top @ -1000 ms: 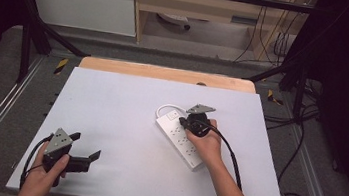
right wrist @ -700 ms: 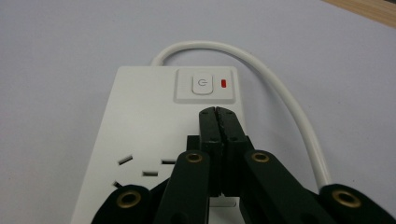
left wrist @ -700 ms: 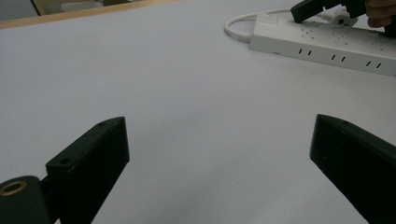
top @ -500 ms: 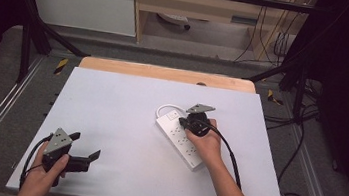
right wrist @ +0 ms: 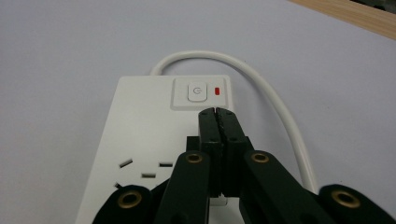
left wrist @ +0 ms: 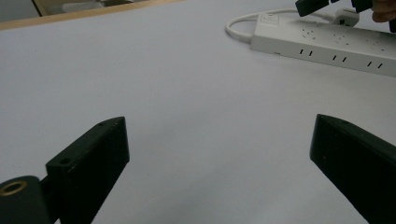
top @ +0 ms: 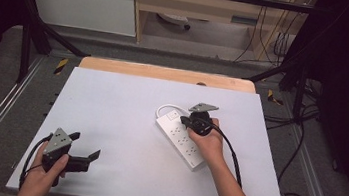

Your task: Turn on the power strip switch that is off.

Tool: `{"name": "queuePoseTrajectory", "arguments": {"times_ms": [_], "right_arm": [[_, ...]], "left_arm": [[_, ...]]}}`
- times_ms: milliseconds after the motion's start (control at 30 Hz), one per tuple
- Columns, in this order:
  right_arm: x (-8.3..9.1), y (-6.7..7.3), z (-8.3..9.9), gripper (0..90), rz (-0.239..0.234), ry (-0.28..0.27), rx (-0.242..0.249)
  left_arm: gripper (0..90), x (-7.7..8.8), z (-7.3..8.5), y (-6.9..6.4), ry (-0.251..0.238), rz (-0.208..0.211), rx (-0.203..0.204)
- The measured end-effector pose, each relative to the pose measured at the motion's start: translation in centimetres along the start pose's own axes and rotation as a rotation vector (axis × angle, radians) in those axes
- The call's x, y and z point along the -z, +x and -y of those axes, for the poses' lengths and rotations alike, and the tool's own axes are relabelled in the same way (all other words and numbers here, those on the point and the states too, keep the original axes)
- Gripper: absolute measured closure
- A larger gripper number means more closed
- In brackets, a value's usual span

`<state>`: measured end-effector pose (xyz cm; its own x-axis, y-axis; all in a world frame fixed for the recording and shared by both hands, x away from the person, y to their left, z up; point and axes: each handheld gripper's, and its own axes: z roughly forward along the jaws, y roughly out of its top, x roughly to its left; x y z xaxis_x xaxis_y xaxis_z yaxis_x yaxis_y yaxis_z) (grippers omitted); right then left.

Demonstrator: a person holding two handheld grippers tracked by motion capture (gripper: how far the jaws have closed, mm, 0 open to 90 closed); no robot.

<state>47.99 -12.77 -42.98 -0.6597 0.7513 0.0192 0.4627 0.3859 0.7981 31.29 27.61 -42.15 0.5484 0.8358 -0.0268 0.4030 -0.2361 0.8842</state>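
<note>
High view: a white rectangular plastic power strip (top: 180, 138) lies diagonally on the pale grey worktop (top: 121, 106), right of centre, its white cable (top: 163, 109) looping at the far end. The right gripper (top: 190, 123) sits over that far end. Right gripper view: its black fingers (right wrist: 218, 122) are pressed together, gripping nothing, tips just short of the white power button (right wrist: 196, 92); beside the button is a red indicator (right wrist: 217, 91). The left gripper (top: 88, 156) rests near the front left corner, well apart from the strip, fingers (left wrist: 88, 158) spread wide.
</note>
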Motion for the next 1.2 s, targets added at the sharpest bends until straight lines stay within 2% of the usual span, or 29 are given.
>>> {"name": "queuePoseTrajectory", "arguments": {"times_ms": [167, 367, 967, 1200], "right_arm": [[0.1, 0.1, -0.1, 89.7, 0.005, -0.006, -0.003], [0.3, 0.0, -0.2, 83.2, -0.006, -0.027, -0.017], [2.0, 0.1, -1.0, 83.1, -0.021, -0.073, -0.01], [2.8, 0.3, -1.3, 79.7, -0.037, -0.1, -0.018]], "left_arm": [[4.7, 0.0, 0.0, 0.0, 0.001, 0.0, -0.002], [4.7, 0.0, 0.0, 0.0, 0.001, -0.001, -0.003], [4.7, 0.0, 0.0, 0.0, 0.002, -0.001, -0.003], [4.7, 0.0, 0.0, 0.0, 0.003, -0.001, -0.004]]}}
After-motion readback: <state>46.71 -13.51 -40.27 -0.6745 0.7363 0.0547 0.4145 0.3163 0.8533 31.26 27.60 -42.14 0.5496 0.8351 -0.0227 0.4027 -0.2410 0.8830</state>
